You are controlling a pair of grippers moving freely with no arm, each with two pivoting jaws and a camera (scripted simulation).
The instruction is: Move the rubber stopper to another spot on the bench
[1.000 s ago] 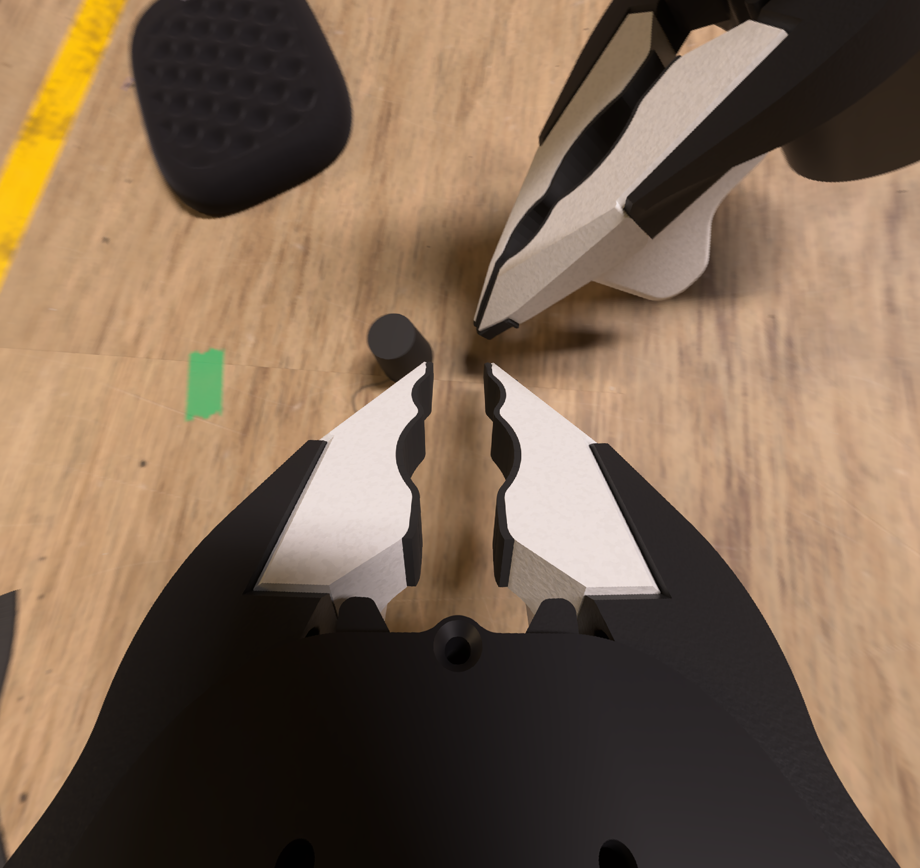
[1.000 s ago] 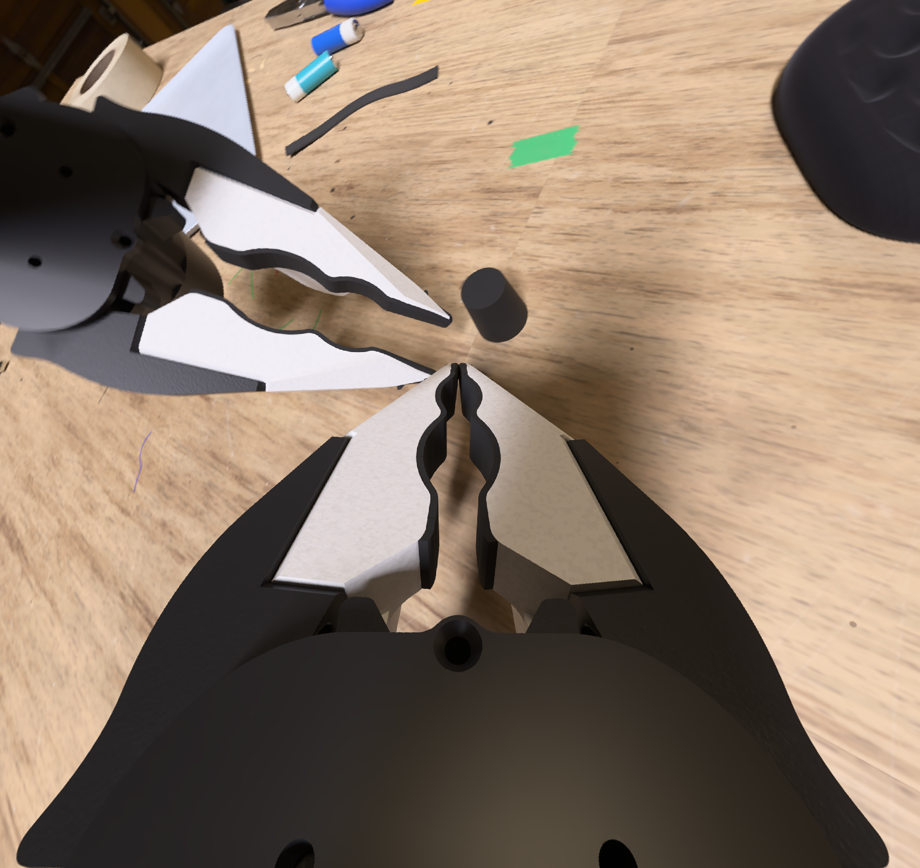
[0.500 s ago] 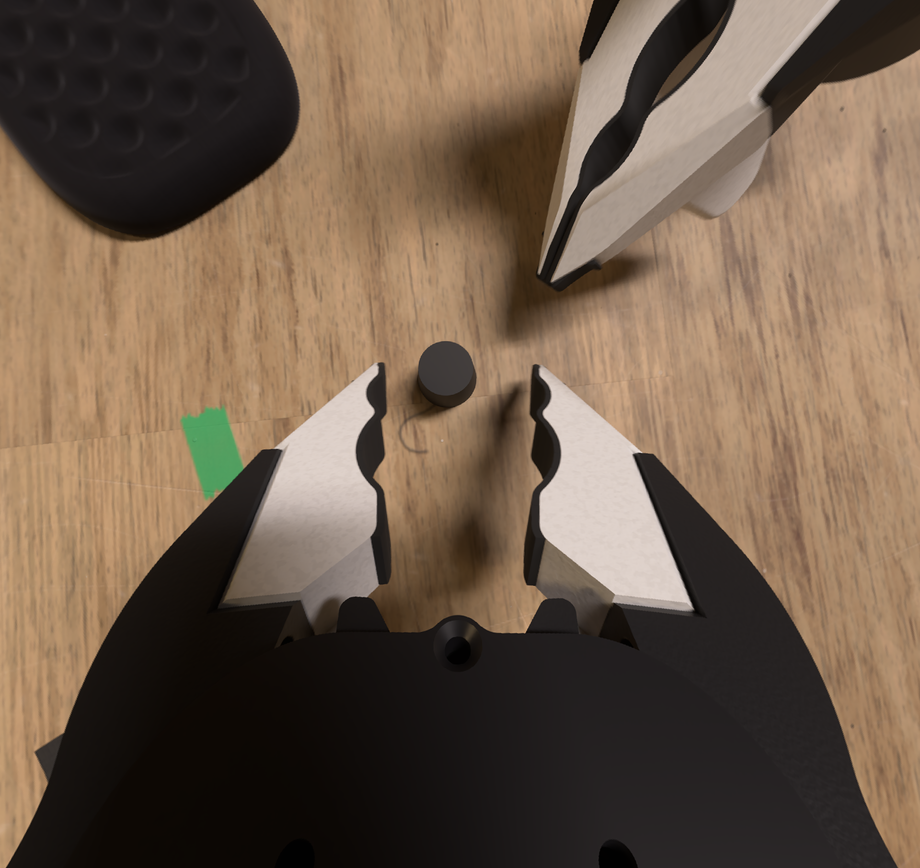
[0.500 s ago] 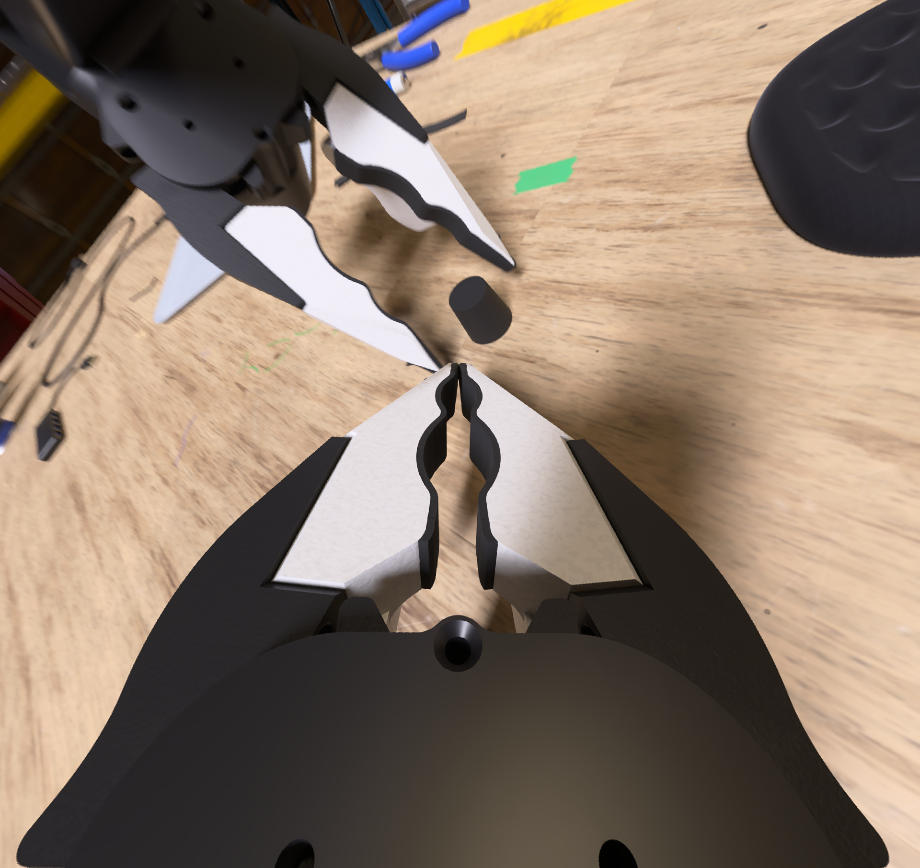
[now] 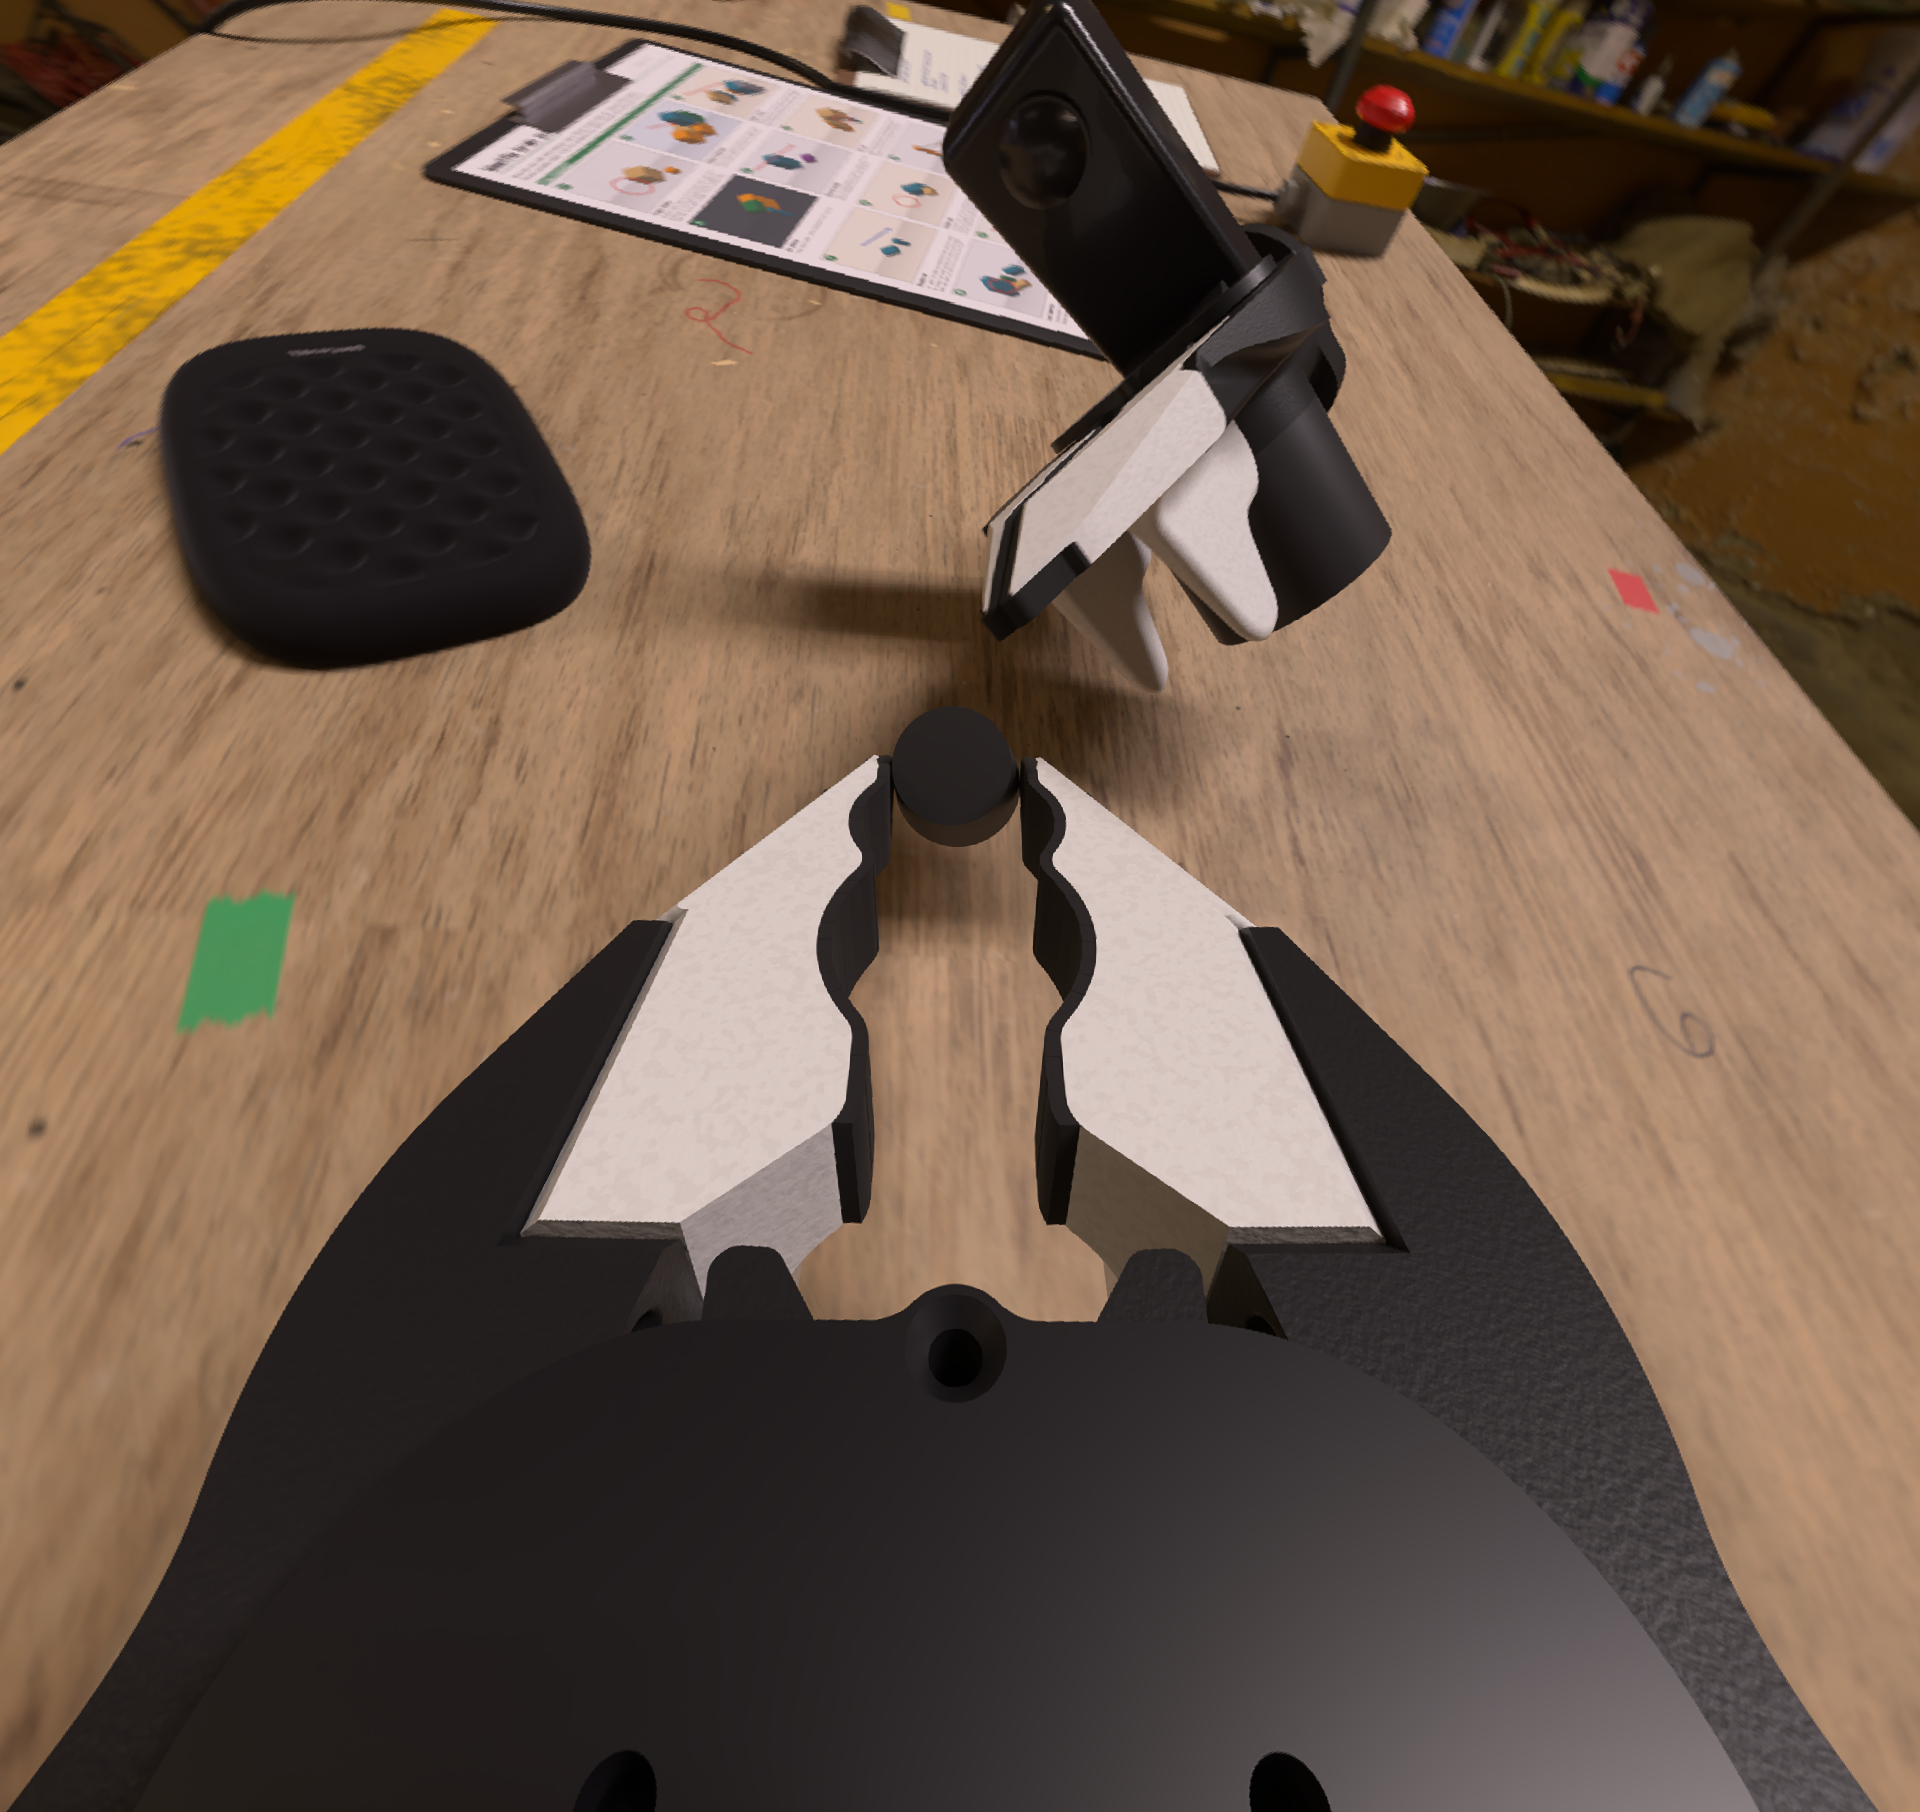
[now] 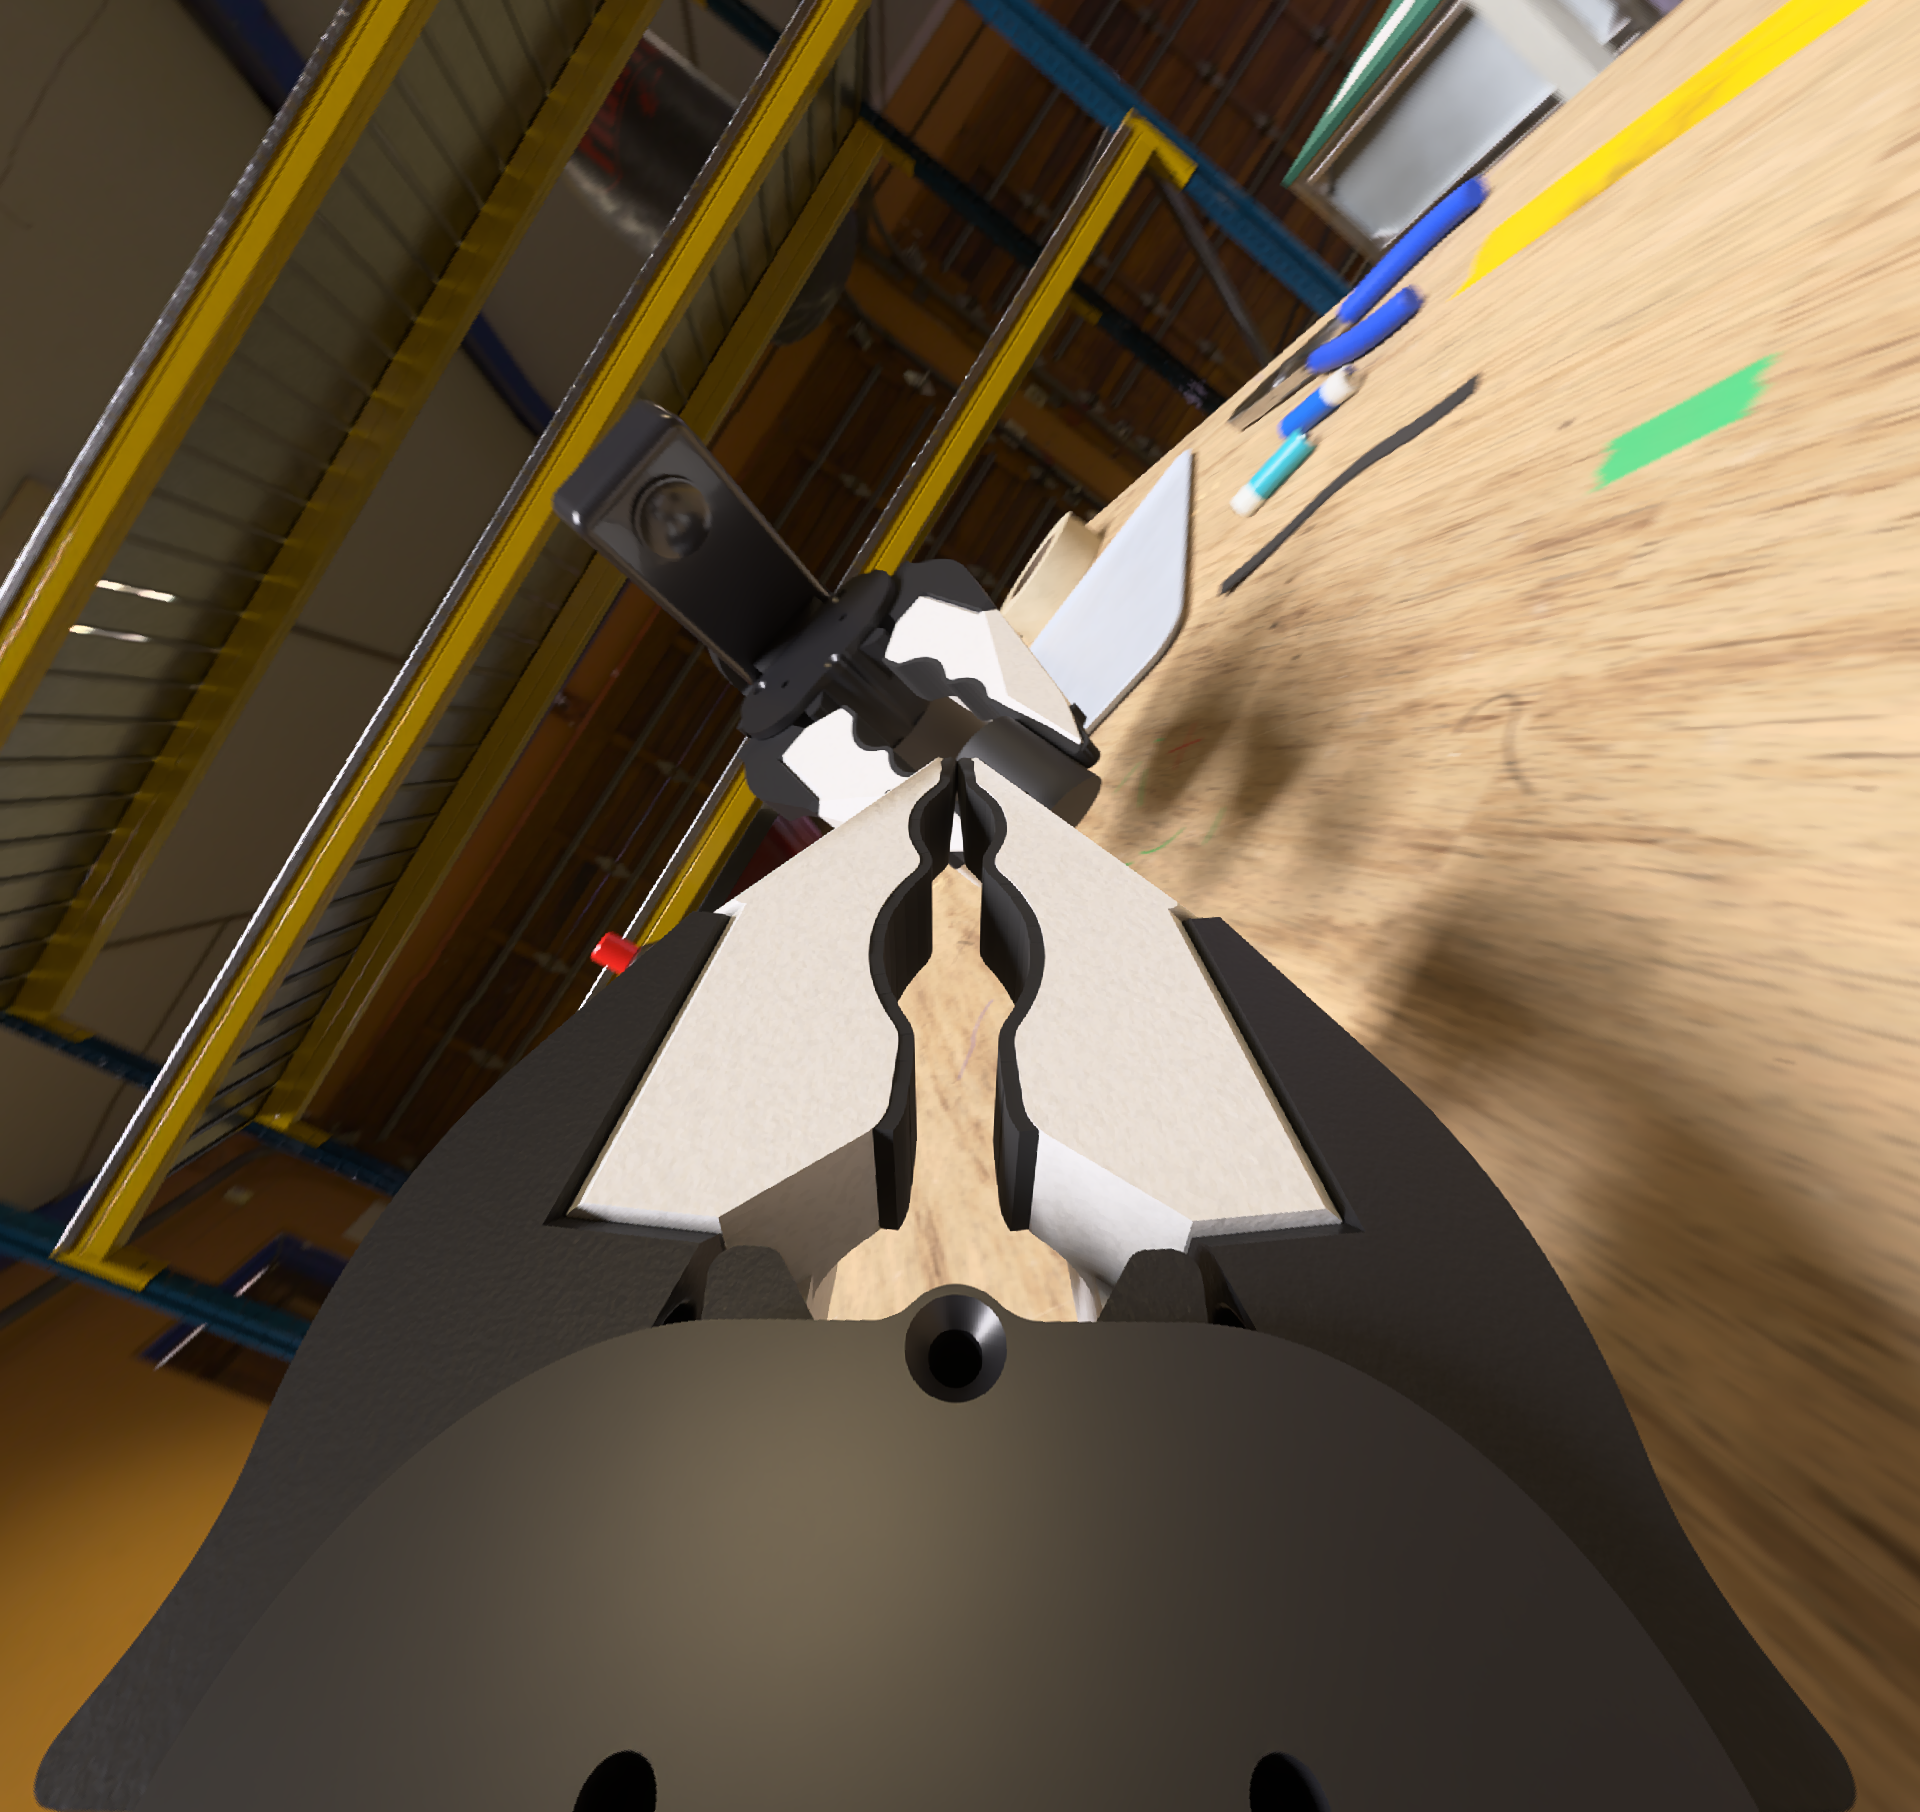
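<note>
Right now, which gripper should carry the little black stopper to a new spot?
The left gripper. Its fingertips are already closed on the stopper, while the right gripper is shut, holds nothing and points away from it.

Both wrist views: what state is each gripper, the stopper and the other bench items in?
Left gripper: shut on the stopper.
Stopper: clamped between the fingertips, off the bench.
Right gripper: shut, empty, tilted away from the bench.
Black pad: flat on the bench.
Clipboard: flat, clip closed on its sheet.

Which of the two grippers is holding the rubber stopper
The left gripper: the black rubber stopper sits pinched between its fingertips. The right gripper is shut on nothing.
</note>
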